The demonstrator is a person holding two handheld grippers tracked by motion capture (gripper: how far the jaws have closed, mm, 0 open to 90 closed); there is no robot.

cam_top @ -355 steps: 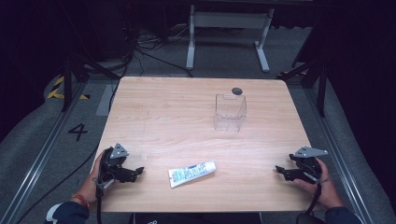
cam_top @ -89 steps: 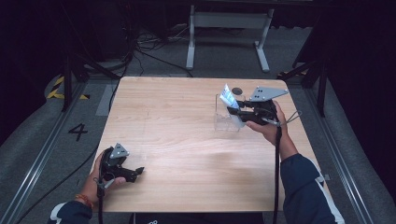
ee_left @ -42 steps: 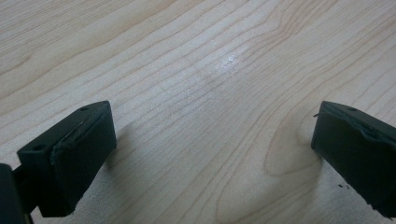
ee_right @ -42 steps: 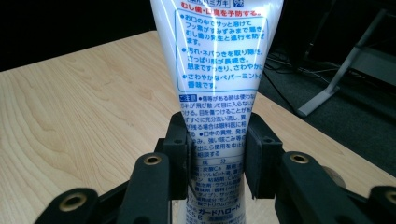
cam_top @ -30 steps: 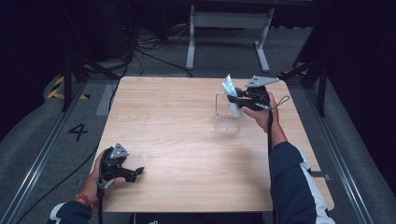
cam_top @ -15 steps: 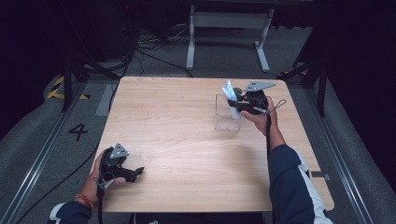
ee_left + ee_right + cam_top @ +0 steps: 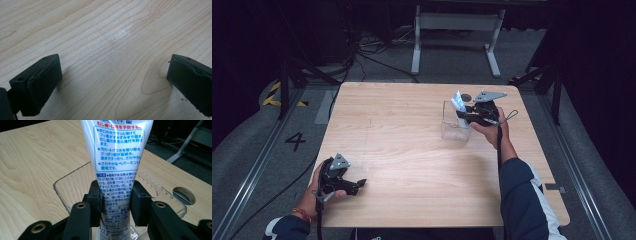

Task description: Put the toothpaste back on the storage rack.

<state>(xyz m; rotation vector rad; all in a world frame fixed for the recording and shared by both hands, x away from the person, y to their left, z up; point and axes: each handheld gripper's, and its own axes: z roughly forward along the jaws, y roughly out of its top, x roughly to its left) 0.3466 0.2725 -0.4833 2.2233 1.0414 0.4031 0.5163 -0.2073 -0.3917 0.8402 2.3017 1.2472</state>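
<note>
Tube-into-box job, late stage, judged from present layout; toothpaste tube [image 7: 117, 157] clamped between right gripper [image 7: 115, 202] jaws, pads pressing both sides of lower printed body, tube upright, flat crimped end up, cap end down and blurred below jaws; lower end seems already inside clear plastic box [image 7: 75, 178], box rim seen around and behind tube in right gripper view; contact with box floor not possible to tell.

In high view, right gripper [image 7: 474, 116] held at box [image 7: 455, 131] right edge, tube [image 7: 457, 102] poking up above rim, slightly tilted; box standing on far right part of wooden table [image 7: 412, 165], just beside small round table hole [image 7: 466, 97].

Left gripper [image 7: 348, 185] parked at near left table corner, resting on wood, well apart from box; jaws spread wide in left gripper view [image 7: 115, 82], nothing between them, bare wood grain underneath; no part in present step, by the look of it.

Done so far, as judged: pick-up and carry to box, partial insertion. Left to do: lower tube fully, release grip, pull right gripper clear without dragging box or tipping it; light box, likely to slide if jaws catch rim. Final resting pose of tube inside box (leaning or flat) not yet settled.
</note>
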